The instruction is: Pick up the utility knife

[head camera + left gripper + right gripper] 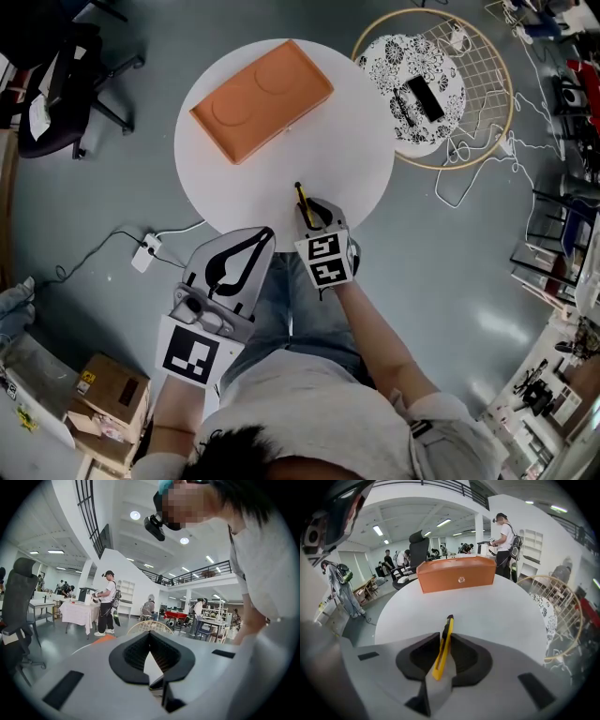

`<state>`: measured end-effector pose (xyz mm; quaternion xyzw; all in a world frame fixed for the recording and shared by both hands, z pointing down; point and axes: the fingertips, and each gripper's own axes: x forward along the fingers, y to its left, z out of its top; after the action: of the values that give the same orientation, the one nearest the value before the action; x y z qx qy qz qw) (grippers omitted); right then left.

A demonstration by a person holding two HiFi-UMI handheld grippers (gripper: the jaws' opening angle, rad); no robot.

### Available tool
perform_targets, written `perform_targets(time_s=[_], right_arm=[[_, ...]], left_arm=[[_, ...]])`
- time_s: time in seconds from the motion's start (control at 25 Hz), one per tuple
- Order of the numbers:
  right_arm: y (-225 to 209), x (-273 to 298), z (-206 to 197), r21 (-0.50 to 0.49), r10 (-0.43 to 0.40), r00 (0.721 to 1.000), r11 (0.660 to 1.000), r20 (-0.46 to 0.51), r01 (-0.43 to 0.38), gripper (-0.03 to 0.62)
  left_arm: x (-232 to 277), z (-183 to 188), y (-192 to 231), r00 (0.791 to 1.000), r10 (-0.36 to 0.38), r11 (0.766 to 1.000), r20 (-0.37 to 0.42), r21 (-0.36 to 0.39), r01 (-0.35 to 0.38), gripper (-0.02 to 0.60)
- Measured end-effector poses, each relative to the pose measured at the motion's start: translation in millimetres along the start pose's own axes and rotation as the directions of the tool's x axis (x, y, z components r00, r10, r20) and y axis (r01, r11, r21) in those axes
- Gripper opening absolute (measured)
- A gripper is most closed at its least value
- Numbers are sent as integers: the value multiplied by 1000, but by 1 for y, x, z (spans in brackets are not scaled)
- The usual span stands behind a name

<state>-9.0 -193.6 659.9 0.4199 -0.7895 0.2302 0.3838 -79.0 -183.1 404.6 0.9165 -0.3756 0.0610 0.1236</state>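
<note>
Shirt (319, 422): closest to the lens, leaning in at the near edge of the round white worktop (356, 141), likely to keep both arms within easy reach.
Worktop: mostly bare, so nothing crowding the grasp.
Orange box (262, 98): flat on the far half, lid down, well apart from the work; no part in this step, by the look of it.
Left tool (269, 231): off the near edge on the left, tips closed together on nothing; seemingly kept aside so as not to get in the way.
Right tool (445, 638): at the near edge, jaws clamped on the yellow knife (443, 653) around mid-handle, one pad on each flat side, probably for a steady hold without twisting.
Knife: pointing away toward the orange box, black front end poking out past the tips over the white surface; lifted clear or resting there, impossible to tell.
</note>
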Motion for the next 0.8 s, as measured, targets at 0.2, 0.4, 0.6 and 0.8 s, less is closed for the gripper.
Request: perform_targets(time_s=[0.2, 0.4, 0.6, 0.8], right_arm=[[5, 1, 1, -137, -54, 998, 989, -28, 50, 55], [6, 0, 1, -101, -32, 999, 994, -15, 30, 49], [9, -12, 9, -56, -2, 1000, 998, 25, 4, 49], [17, -42, 35, -15, 61, 989, 998, 132, -59, 49]], left_arm=[[-2, -1, -2, 1000, 4, 1000, -5, 6, -4, 11], [-7, 0, -4, 1000, 15, 1000, -5, 13, -15, 11], [-12, 1, -5, 1000, 24, 999, -6, 25, -24, 11], [-14, 7, -11, 1000, 23, 999, 11, 36, -23, 11]])
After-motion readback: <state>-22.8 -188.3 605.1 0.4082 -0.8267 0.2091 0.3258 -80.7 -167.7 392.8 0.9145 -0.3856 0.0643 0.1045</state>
